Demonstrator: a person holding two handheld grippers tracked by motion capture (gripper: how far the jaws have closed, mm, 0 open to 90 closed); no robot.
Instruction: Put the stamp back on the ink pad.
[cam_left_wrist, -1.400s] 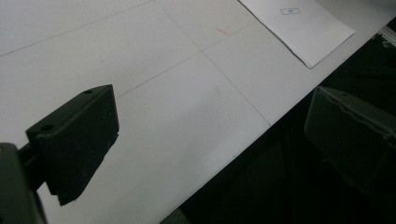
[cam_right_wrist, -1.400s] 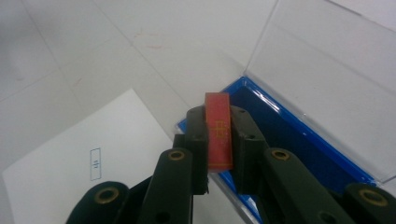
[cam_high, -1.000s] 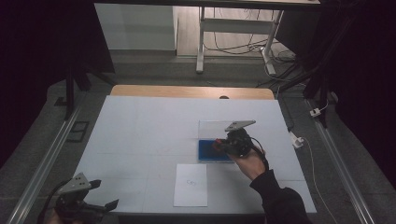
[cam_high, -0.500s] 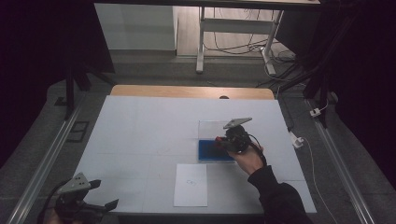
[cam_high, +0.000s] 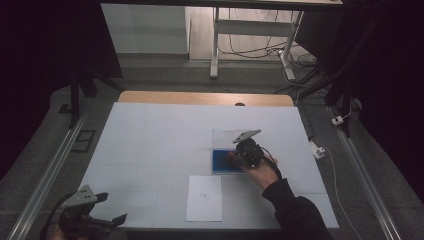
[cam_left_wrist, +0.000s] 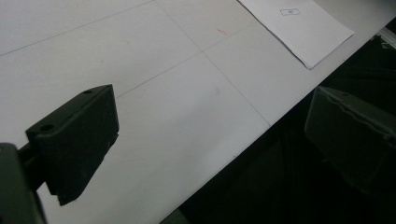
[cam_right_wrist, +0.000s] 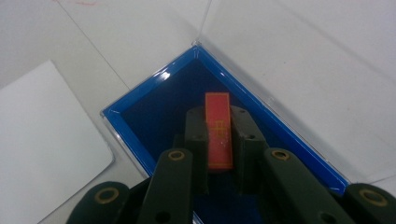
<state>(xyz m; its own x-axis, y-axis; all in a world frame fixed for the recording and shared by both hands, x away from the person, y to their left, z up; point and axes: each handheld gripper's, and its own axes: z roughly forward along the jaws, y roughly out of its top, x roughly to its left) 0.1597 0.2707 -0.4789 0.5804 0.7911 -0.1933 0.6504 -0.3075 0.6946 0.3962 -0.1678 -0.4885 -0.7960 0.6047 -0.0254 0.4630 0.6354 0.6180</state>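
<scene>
Red card sits pinched edge-on in the right tongs, jaws closed tight on it, poised over the blue-lined tray of the clear case right of centre on the worktop. Lower it flat, clear of the blue walls, before releasing. Left tongs hang wide open and empty at the near-left edge.
</scene>
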